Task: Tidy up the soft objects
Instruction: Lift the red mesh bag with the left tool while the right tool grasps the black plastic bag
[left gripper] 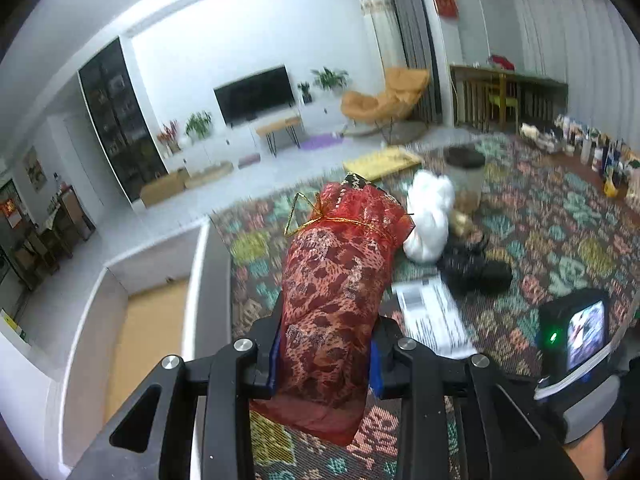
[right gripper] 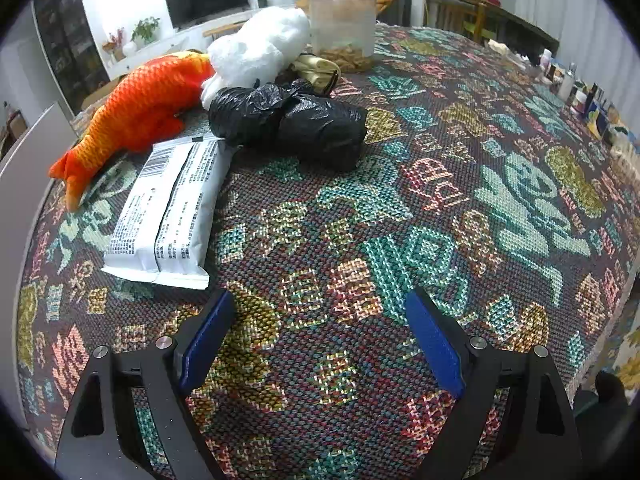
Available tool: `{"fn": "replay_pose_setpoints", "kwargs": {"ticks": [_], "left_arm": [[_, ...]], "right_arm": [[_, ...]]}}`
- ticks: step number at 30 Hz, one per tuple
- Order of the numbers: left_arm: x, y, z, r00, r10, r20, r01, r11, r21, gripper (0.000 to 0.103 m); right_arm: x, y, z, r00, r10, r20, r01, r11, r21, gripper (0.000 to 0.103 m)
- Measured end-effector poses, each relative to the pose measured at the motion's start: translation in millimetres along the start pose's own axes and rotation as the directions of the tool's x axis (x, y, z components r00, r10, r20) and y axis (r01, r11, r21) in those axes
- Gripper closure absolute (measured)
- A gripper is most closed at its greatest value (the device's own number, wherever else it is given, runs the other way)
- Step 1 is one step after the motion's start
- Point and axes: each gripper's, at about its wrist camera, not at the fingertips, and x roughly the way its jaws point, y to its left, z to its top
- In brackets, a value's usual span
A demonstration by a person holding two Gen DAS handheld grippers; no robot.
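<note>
My left gripper (left gripper: pixel 324 354) is shut on a red mesh pouch (left gripper: pixel 336 280) tied with gold cord, held up above the patterned tablecloth (left gripper: pixel 560 216). Beyond it lie a white plastic bag (left gripper: pixel 430 216), a black plastic bag (left gripper: pixel 476 268) and a white printed packet (left gripper: pixel 434 316). In the right wrist view my right gripper (right gripper: pixel 320 316) stands open just above the cloth with nothing between its blue pads (right gripper: pixel 434 340). Ahead of it lie the white packet (right gripper: pixel 168 208), the black bag (right gripper: pixel 292 120), an orange plush fish (right gripper: pixel 136 108) and the white bag (right gripper: pixel 256 48).
A white box with a tan bottom (left gripper: pixel 148 320) stands left of the table edge. A clear jar with a black lid (right gripper: pixel 344 20) stands at the far side of the table beside a small yellowish bag (right gripper: pixel 316 68). Bottles and small items (right gripper: pixel 592 104) line the right edge.
</note>
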Motion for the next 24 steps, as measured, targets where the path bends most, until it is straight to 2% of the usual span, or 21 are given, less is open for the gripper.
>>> {"fn": "replay_pose_setpoints", "kwargs": {"ticks": [10,17,24], "left_arm": [[-43.7,40.9,28.9,0.991,0.077,0.111,-0.070,0.995,-0.064,0.071],[-57.2,59.7,35.7,0.983,0.120,0.137,-0.107,0.990,-0.095,0.071],[-66.4,62.1,39.2,0.977,0.150,0.150,-0.139,0.987,-0.081,0.071]], "right_arm": [[0.2,1.3,-0.6,1.000,-0.005,0.000,0.005,1.000,-0.005,0.013],[0.2,1.6,-0.7,1.000,-0.004,0.000,0.004,1.000,-0.004,0.013],[0.3,1.7,-0.7,1.000,-0.004,0.000,0.004,1.000,-0.004,0.013]]}}
